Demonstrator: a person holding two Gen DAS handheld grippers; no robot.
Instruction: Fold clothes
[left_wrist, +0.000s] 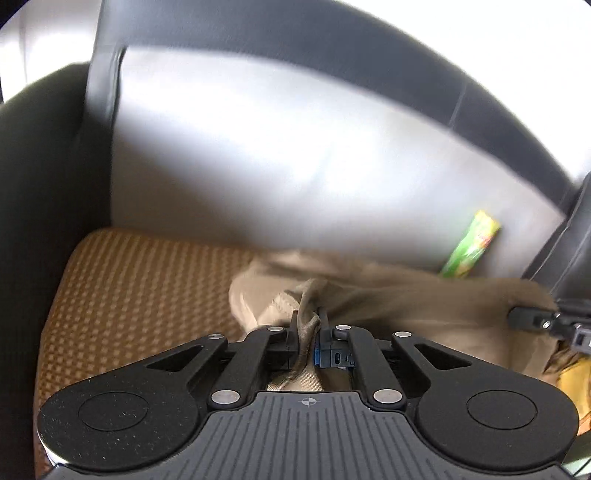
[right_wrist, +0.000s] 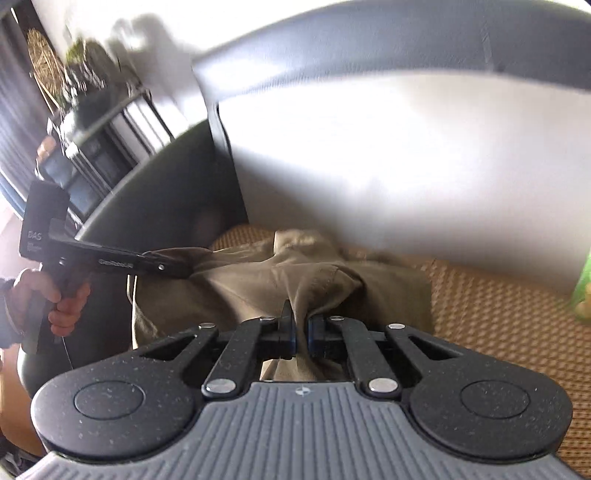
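Observation:
A khaki garment (left_wrist: 424, 310) lies bunched on a woven tan seat mat (left_wrist: 129, 295) of a sofa. My left gripper (left_wrist: 309, 325) is shut on a fold of its cloth, which runs back between the fingers. In the right wrist view the same khaki garment (right_wrist: 258, 280) spreads over the mat, and my right gripper (right_wrist: 300, 325) is shut on another bunched edge of it. The left gripper (right_wrist: 177, 267) shows there at the left, held by a hand (right_wrist: 55, 302), its tip in the cloth. The right gripper's tip (left_wrist: 517, 317) shows at the garment's right edge in the left wrist view.
A grey sofa back cushion (left_wrist: 295, 166) rises behind the mat, with a dark armrest (left_wrist: 44, 221) at the left. A green and yellow packet (left_wrist: 471, 245) leans against the cushion at the right. A shelf with objects (right_wrist: 92, 129) stands beyond the armrest.

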